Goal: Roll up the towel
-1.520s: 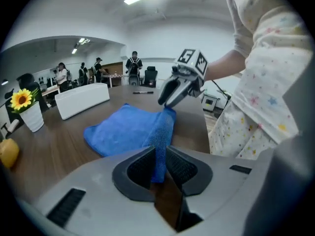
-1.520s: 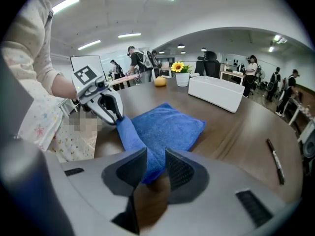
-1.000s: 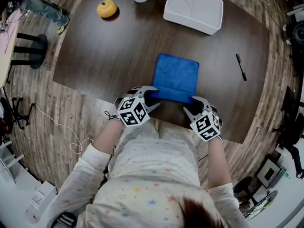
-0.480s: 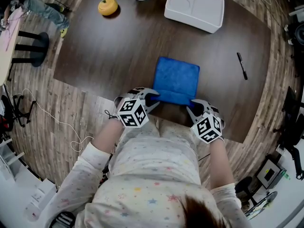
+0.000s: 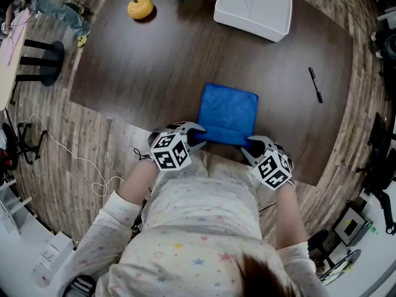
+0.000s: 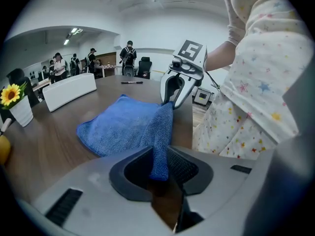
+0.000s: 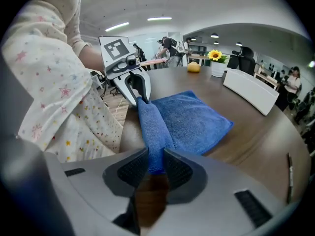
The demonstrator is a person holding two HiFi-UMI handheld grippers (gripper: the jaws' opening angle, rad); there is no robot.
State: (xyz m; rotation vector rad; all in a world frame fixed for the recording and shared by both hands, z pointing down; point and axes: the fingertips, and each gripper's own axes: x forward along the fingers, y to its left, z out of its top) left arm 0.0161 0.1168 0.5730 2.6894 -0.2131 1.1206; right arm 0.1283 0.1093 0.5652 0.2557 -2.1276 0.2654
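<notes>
Head view showed the blue towel (image 5: 228, 113) at lower centre, on the table's (image 5: 154, 67) near edge. The left gripper (image 5: 198, 130), jaws just closed, and right gripper (image 5: 252, 144) each pinched a near corner.

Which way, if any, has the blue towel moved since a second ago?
Yes: the blue towel has slid toward the person, away from the white tray.
</notes>
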